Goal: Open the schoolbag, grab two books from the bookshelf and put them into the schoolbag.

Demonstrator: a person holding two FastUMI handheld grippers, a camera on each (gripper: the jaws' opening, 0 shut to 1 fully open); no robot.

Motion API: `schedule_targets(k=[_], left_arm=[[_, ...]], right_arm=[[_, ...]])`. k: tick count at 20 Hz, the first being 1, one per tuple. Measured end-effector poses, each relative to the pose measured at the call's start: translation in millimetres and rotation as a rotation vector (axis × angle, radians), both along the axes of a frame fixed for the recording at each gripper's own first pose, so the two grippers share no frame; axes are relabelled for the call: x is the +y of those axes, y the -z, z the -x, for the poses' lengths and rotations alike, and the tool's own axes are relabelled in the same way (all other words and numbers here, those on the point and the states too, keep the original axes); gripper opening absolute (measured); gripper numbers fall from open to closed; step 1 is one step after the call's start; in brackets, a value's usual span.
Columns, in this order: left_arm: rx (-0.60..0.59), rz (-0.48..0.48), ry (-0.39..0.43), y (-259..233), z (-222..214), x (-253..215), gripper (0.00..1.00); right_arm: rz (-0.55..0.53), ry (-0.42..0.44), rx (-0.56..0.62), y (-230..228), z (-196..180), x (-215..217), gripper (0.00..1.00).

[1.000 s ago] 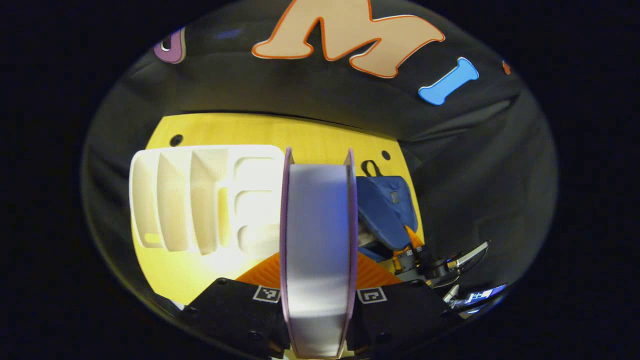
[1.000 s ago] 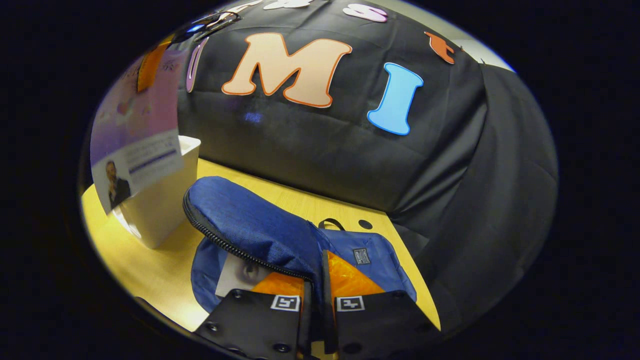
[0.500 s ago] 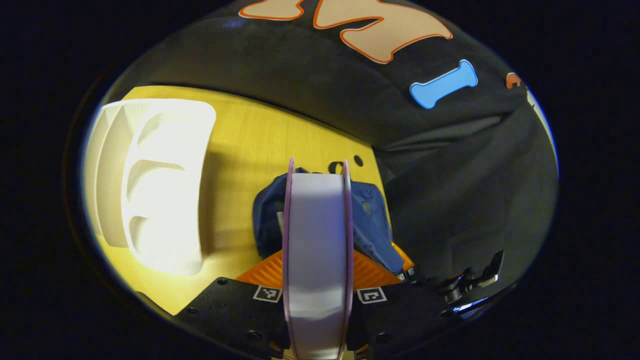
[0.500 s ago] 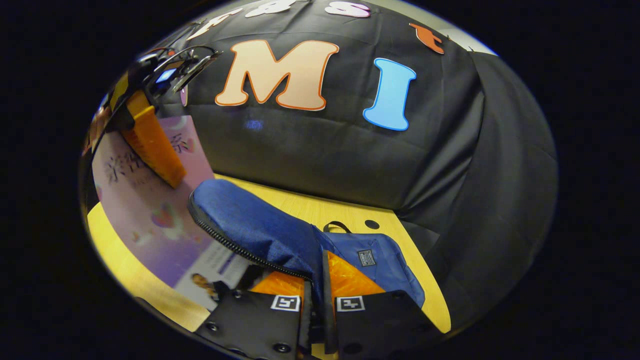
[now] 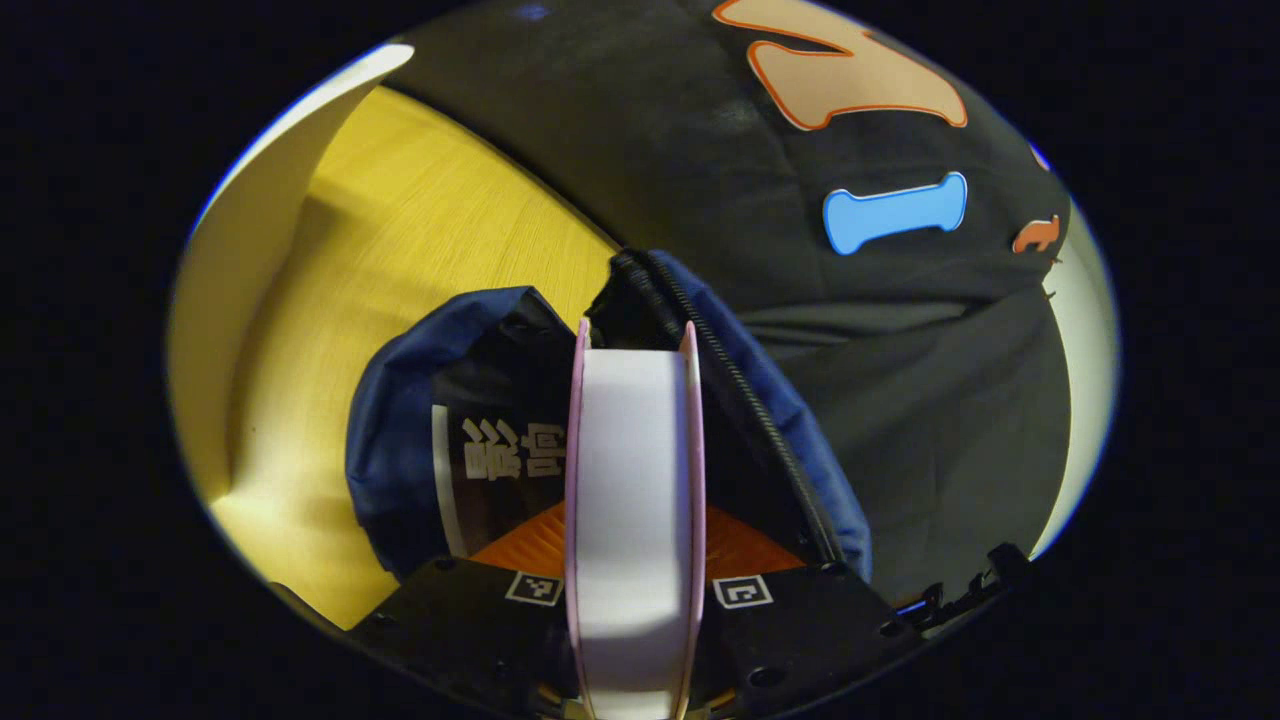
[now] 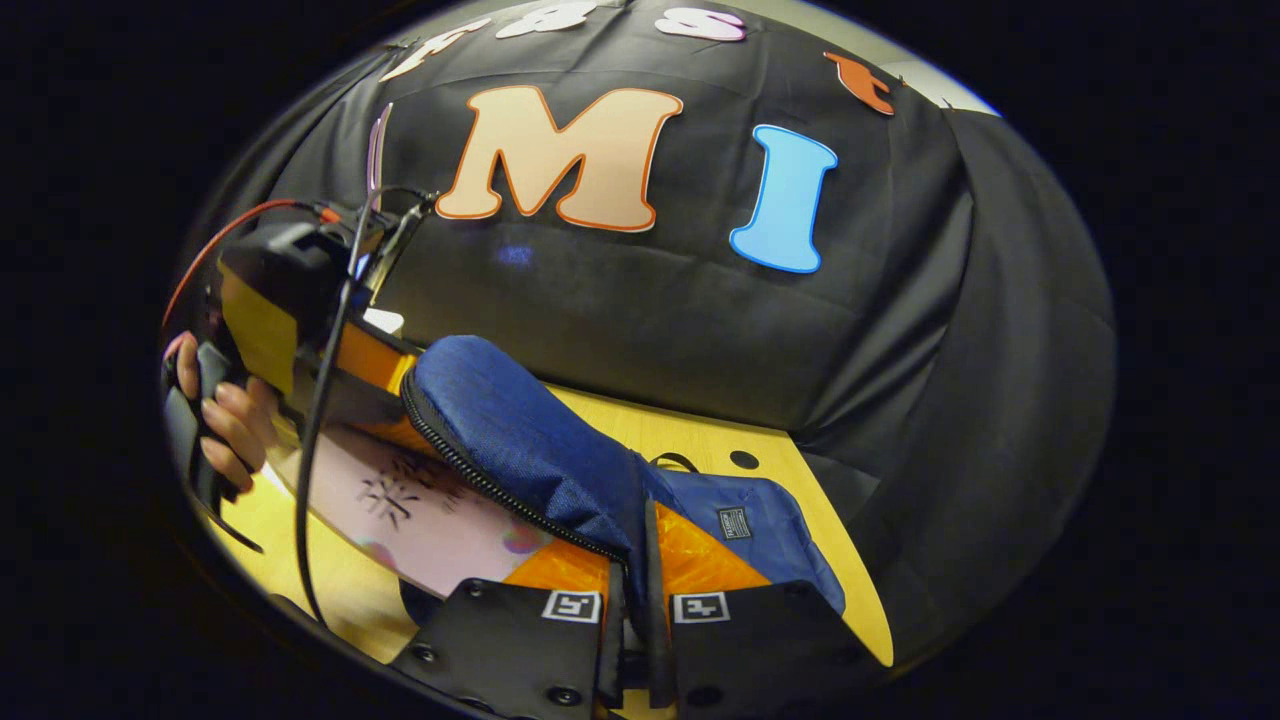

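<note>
My left gripper point(image 5: 635, 540) is shut on a pink-covered book point(image 5: 635, 450), seen edge-on with its white pages toward me. The book's far end points into the open mouth of the blue schoolbag point(image 5: 400, 400), where a dark book point(image 5: 490, 450) lies inside. My right gripper point(image 6: 633, 560) is shut on the zip edge of the bag's flap point(image 6: 520, 440) and holds it lifted. In the right gripper view the pink book point(image 6: 430, 510) slants in under that flap, with a hand point(image 6: 225, 410) holding the left gripper's body point(image 6: 290, 290) behind it.
The white bookshelf point(image 5: 260, 240) stands at the far left on the yellow table point(image 5: 420, 250). The bag's lower part with its carry loop point(image 6: 740, 520) lies near the table's right edge point(image 6: 850, 590). The black booth wall hangs close behind.
My left gripper has carried the pink book away from the bookshelf, over to the bag and down into its mouth. The right gripper has kept the flap raised, nearly still.
</note>
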State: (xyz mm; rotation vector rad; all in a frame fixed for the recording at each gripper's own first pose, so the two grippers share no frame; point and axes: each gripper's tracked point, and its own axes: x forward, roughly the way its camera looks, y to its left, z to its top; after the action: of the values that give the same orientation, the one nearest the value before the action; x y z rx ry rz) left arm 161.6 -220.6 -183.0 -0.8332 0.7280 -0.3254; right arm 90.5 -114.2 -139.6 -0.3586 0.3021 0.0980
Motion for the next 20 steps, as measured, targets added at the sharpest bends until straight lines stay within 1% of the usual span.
schedule_targets(k=[1, 2, 5, 6, 7, 9, 10, 11, 12, 13, 14, 15, 16, 17, 18, 19, 20], left_arm=[[-0.01, 0.017, -0.015, 4, -5, 0, 0.4], [-0.02, 0.035, -0.021, 8, -11, -1, 0.41], [-0.013, 0.09, -0.011, 28, -20, -8, 0.4], [-0.007, 0.114, -0.012, 34, -22, -10, 0.4], [-0.009, 0.134, -0.019, 39, -25, -11, 0.41], [-0.015, 0.169, -0.027, 45, -30, -15, 0.4], [-0.012, 0.185, -0.027, 48, -31, -19, 0.4], [-0.006, 0.198, -0.033, 50, -32, -20, 0.4], [0.004, 0.199, -0.041, 55, -32, -22, 0.41], [0.026, 0.176, -0.055, 68, -31, -22, 0.42], [0.045, 0.166, -0.051, 74, -29, -24, 0.46], [0.048, 0.154, -0.065, 70, -31, -26, 0.51], [0.057, 0.133, -0.059, 71, -28, -26, 0.61], [0.058, 0.113, -0.053, 71, -24, -24, 0.63], [0.061, 0.101, -0.047, 69, -21, -24, 0.73], [0.065, 0.09, -0.04, 67, -16, -24, 0.7], [0.068, 0.08, -0.032, 65, -11, -23, 0.72]], right_arm=[[0.001, 0.0, 0.0, 1, 0, 1, 0.1], [0.001, -0.005, 0.004, 2, 0, 2, 0.14], [0.031, -0.014, -0.002, 3, 4, 8, 0.12], [0.034, -0.011, -0.001, 3, 4, 8, 0.1], [0.031, -0.006, 0.0, 3, 5, 8, 0.1], [0.03, 0.0, 0.003, 5, 5, 8, 0.14], [0.035, 0.005, 0.004, 5, 5, 7, 0.12], [0.038, 0.009, 0.002, 5, 4, 6, 0.14], [0.039, 0.014, 0.004, 5, 4, 5, 0.14], [0.037, 0.022, 0.006, 6, 5, 3, 0.12], [0.034, 0.029, 0.012, 7, 5, 1, 0.12], [0.032, 0.035, 0.017, 8, 6, 0, 0.1], [0.036, 0.04, 0.015, 8, 6, 0, 0.13], [0.038, 0.044, 0.015, 8, 6, -2, 0.14], [0.036, 0.048, 0.017, 8, 6, -3, 0.15], [0.029, 0.052, 0.017, 8, 7, -5, 0.15], [0.018, 0.058, 0.02, 7, 7, -7, 0.15]])
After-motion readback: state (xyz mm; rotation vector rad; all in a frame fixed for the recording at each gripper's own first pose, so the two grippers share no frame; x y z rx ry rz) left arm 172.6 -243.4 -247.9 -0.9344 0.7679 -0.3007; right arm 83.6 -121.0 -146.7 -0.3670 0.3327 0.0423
